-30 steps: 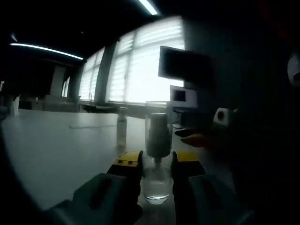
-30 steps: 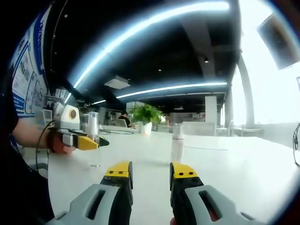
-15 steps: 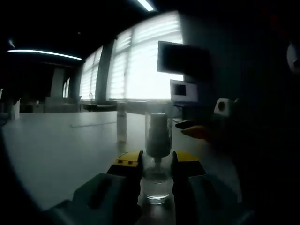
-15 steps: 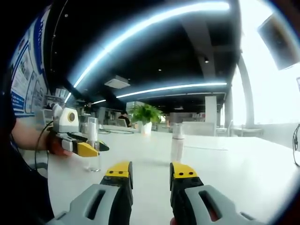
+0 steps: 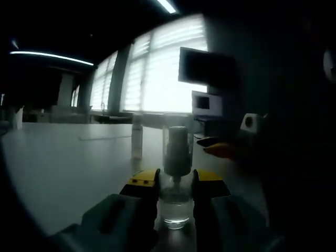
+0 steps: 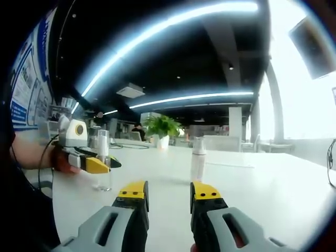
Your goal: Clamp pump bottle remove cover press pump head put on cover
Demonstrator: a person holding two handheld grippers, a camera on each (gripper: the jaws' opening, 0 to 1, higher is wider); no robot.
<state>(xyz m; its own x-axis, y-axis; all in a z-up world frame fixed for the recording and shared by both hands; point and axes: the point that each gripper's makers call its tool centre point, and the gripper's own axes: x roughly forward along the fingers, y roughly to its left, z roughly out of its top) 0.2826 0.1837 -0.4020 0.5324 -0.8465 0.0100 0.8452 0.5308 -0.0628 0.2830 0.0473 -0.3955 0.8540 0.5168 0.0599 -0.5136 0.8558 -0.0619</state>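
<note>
A small clear pump bottle stands on the white table, its transparent cover still over the pump head. My left gripper is shut on the bottle's body, yellow-tipped jaws pressed to both sides. In the right gripper view the same bottle appears at the left, held by the left gripper and a person's hand. My right gripper hovers open over the table, nothing between its jaws, well to the right of the bottle. In the left gripper view the right gripper's yellow tip shows at the right.
A second slim bottle stands mid-table, also seen as the far bottle in the left gripper view. A potted plant sits at the table's far side. A monitor and bright windows lie behind. The white table spreads wide.
The left gripper with the bottle shifted slightly on the table, coming a little lower and nearer in the right gripper view. The right gripper has stayed open and still.
</note>
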